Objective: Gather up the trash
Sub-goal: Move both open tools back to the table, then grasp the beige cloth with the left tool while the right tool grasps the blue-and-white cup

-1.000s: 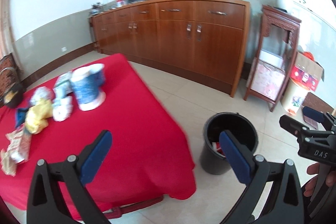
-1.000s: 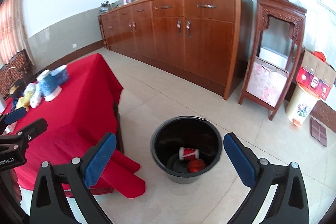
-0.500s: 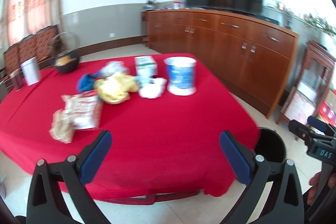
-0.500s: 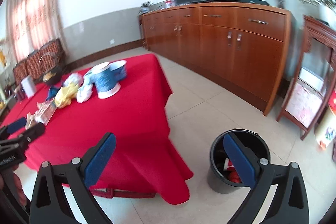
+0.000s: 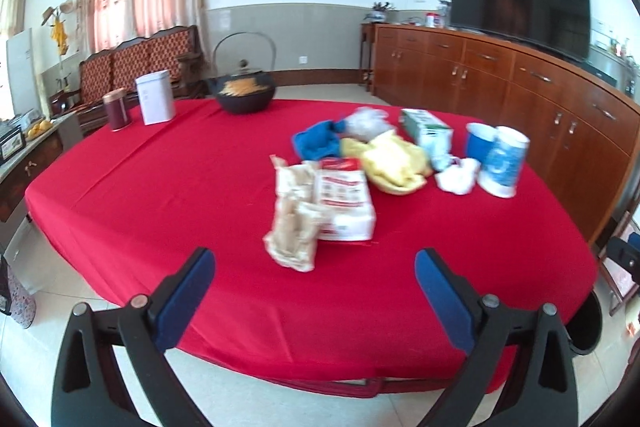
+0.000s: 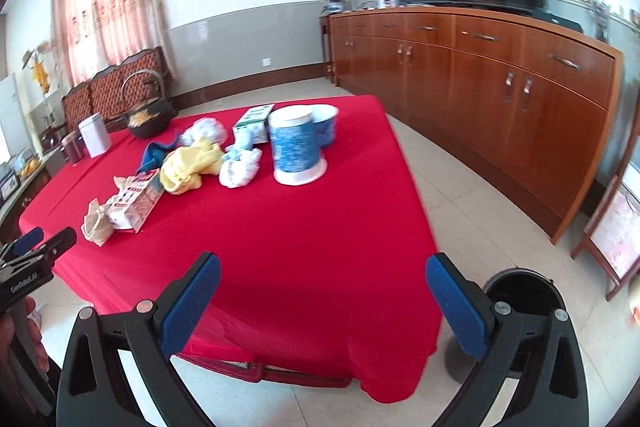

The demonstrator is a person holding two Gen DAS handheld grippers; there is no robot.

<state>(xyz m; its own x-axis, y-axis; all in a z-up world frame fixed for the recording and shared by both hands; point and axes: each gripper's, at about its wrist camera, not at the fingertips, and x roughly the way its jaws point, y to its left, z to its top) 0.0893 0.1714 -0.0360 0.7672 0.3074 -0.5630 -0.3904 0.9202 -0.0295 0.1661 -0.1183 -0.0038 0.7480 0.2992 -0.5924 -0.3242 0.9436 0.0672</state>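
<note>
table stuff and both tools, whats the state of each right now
left tool: open, empty
right tool: open, empty
tall cup: upside down on the table
blue cup: upright, open top
red packet: lying flat
beige bag: crumpled, lying down
yellow cloth: bunched up
bin: on the floor, no lid

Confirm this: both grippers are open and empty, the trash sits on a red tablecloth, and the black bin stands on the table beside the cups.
One thing is wrong: the black bin stands on the floor off the table's corner, as the right wrist view shows. The rest holds: left gripper and right gripper are open and empty, and the trash sits on the red tablecloth.
</note>
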